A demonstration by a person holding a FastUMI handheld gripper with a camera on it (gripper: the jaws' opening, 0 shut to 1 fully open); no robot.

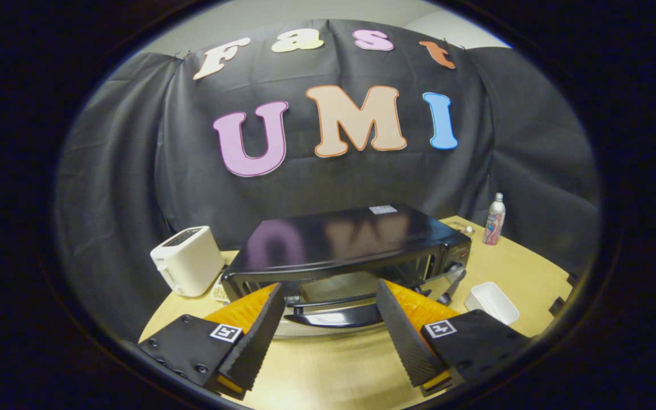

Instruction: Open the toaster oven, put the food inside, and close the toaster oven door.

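Spreading wide and gripping nothing, the gripper [331, 293] sits low in the frame with the toaster oven [351, 250] just ahead at centre, door handle [333, 319] lying between its fingers. A white toaster [187, 260] stands left, a white tray [493, 302] right, and a bottle [495, 219] beyond it, all on the table [328, 370].

close above toaster oven [351, 250], forward

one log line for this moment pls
gripper: open, empty, fingers flanking door handle | black toaster oven on wooden table: door partly open | white rectangular tray: beside oven
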